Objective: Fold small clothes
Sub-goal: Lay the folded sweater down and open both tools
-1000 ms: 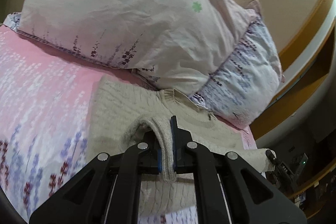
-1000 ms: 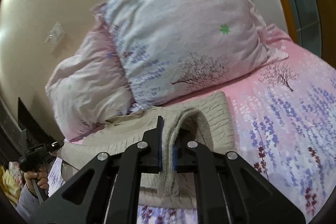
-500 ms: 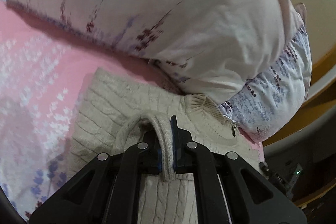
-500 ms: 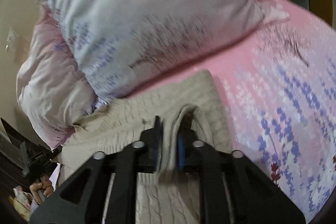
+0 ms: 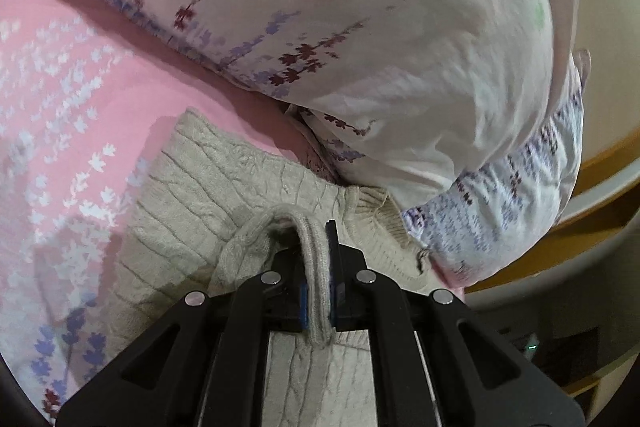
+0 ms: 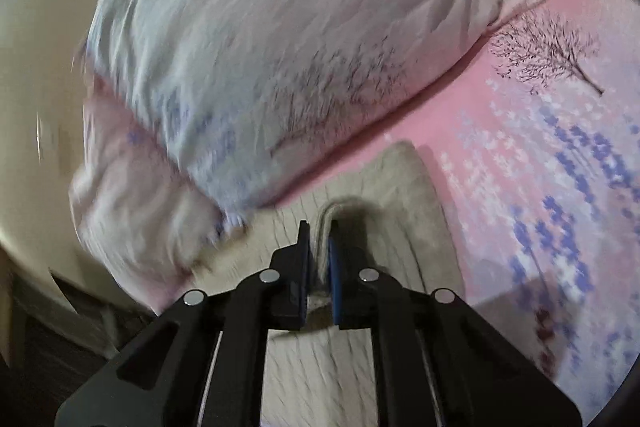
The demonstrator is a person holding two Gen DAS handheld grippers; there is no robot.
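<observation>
So the thing being folded is a small beige cable-knit sweater point(image 5: 188, 219), chunky rope pattern all over, with a ribbed collar point(image 5: 378, 215) that has a little zipper pull hanging near it. It's lying on the bed, on a pink sheet point(image 5: 80, 67) printed with white and purple flower sprigs, right up against the pillows. The collar end sits just under the edge of the big pale floral pillow point(image 5: 380, 39), and a second pillow with purple sprigs point(image 5: 512, 211) is tucked beneath that one.

Left gripper point(image 5: 318, 275): jaws clamped right down on a ribbed edge of the sweater, which loops up out of the jaws in a hump and hangs a bit below them too.

Right gripper point(image 6: 319, 263): the right view is pretty blurry, but a strip of the same knit runs between the blue pads and the jaws look pinched onto it, arching up in front the same way. The sweater point(image 6: 400, 211) spreads out flat around it, with the pink sheet point(image 6: 560, 155) off to the right.
</observation>
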